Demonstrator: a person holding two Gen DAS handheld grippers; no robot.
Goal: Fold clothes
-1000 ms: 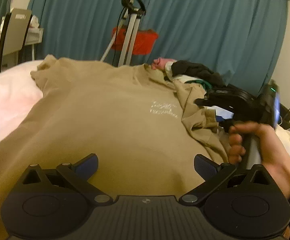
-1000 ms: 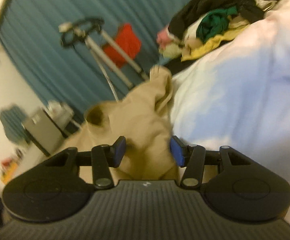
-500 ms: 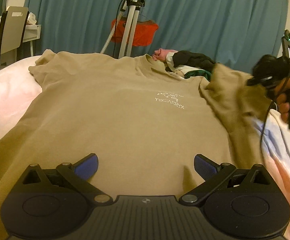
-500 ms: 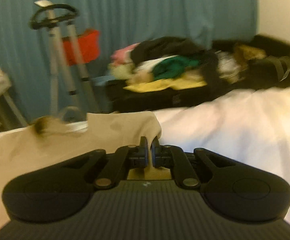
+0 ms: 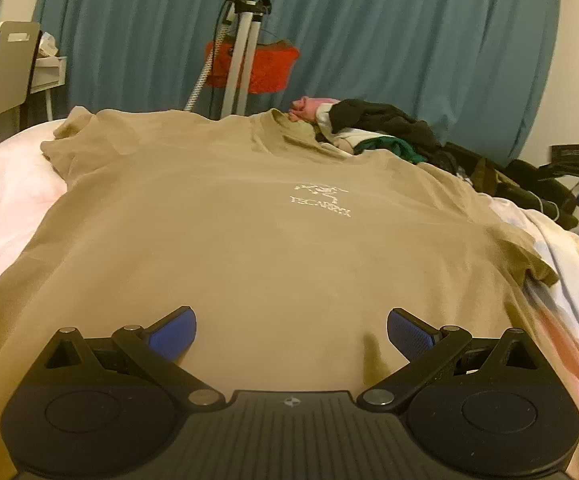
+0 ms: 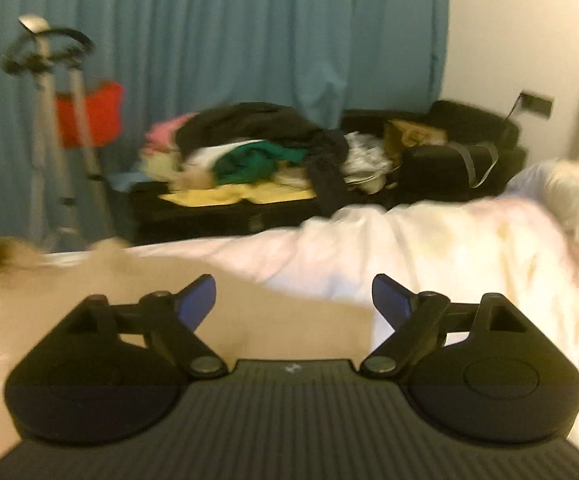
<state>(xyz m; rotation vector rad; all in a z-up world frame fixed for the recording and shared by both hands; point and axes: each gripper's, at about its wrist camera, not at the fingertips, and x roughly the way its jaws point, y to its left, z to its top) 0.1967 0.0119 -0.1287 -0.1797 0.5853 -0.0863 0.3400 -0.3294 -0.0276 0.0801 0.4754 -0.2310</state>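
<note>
Left tongs [image 5: 291, 334] spread wide, empty, over the hem | right tongs [image 6: 293, 300] gaping, holding nothing | tan T-shirt [image 5: 269, 248] lies flat, front up, on my white duvet [image 6: 429, 248] | risk: a one-sided pinch drags it askew, rumpling the right sleeve [image 5: 529, 260].

A bedroom in a home. A bed with pale pink-white bedding [image 6: 429, 248] fills the lower frame, teal floor-length curtains [image 5: 389, 32] cover the back wall, and a heap of mixed black, green and yellow clothes [image 6: 265, 156] lies mid-frame. A grey chair [image 5: 7, 68] stands at a white surface [image 5: 47, 76], upper left.
</note>
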